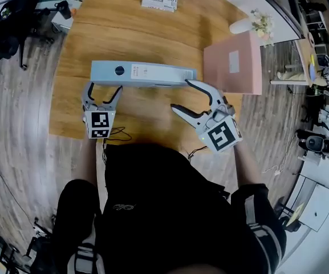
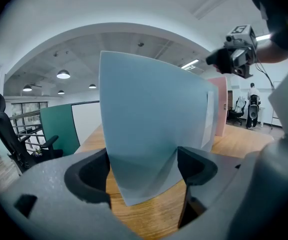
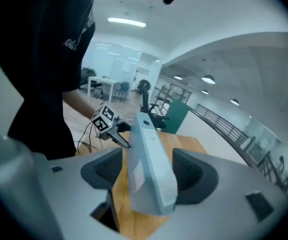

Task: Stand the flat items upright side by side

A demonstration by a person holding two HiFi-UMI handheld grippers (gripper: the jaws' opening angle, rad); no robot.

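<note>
on the office's wooden table [image 1: 118, 21], left fingers [image 1: 89, 96] clamp the binder [image 1: 141, 73]; right fingers [image 1: 204, 93] gape.

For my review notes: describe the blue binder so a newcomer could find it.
On the wooden table, the blue binder stands on edge, crosswise in front of the person. Unlike the pink folder to its right, it is pale blue, with a round finger hole and a white label on its spine.

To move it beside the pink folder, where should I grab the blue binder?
Pinch the blue binder across its narrow spine at either end, coming in from that end. It stands spine up, so both flat covers give parallel faces to squeeze.
</note>
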